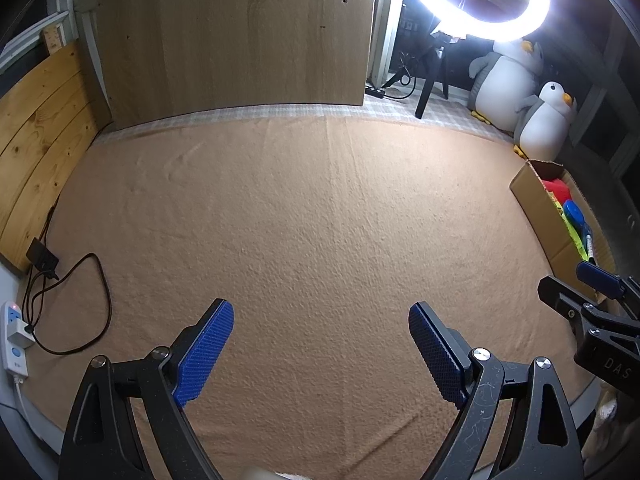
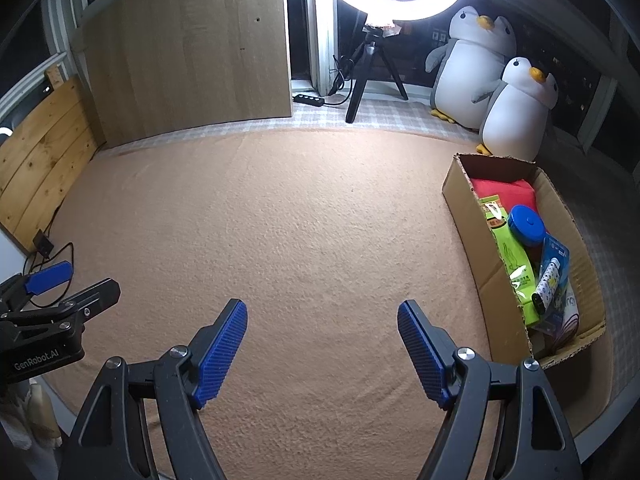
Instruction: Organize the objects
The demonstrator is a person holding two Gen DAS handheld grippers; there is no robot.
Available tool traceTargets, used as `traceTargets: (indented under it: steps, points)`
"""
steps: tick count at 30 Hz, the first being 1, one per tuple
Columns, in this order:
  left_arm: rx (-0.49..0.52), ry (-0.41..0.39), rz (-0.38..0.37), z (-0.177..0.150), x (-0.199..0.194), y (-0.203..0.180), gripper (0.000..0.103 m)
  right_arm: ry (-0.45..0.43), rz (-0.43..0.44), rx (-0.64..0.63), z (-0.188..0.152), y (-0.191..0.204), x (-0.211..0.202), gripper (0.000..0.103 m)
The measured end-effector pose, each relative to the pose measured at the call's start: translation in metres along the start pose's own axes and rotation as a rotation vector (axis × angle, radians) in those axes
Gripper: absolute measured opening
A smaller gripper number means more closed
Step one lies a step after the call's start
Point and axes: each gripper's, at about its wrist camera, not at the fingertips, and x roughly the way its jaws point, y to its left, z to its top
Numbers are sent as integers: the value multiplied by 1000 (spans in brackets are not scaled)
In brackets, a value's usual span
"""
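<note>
A cardboard box (image 2: 468, 204) stands at the right edge of the tan blanket (image 2: 300, 232). In it lie a red packet (image 2: 504, 192), a green packet (image 2: 516, 268), a blue-lidded jar (image 2: 527, 225) and a blue blister pack (image 2: 554, 268). The box also shows in the left wrist view (image 1: 536, 208). My right gripper (image 2: 322, 316) is open and empty, over the blanket to the left of the box. My left gripper (image 1: 321, 318) is open and empty over the bare blanket. Each gripper shows at the edge of the other's view.
Two plush penguins (image 2: 480, 80) sit behind the box. A ring light on a tripod (image 2: 372, 64) stands at the back. A wooden board (image 2: 188, 52) leans at the back left. A power strip (image 1: 14, 340) and black cables (image 1: 80, 304) lie at the left edge.
</note>
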Motion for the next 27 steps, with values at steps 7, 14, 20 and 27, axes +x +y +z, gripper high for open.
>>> traceTargets:
  steps: [7, 14, 20, 27]
  points:
    - [3, 3, 3, 0, 0, -2, 92, 4, 1, 4, -1, -1, 2, 74]
    - [6, 6, 8, -1, 2, -1, 92, 7, 1, 6, -3, -3, 4, 74]
    - [8, 11, 7, 0, 4, 0, 92, 10, 0, 9, -4, -3, 5, 74]
    - [12, 13, 6, 0, 6, 0, 93, 13, 1, 11, -4, -4, 6, 74]
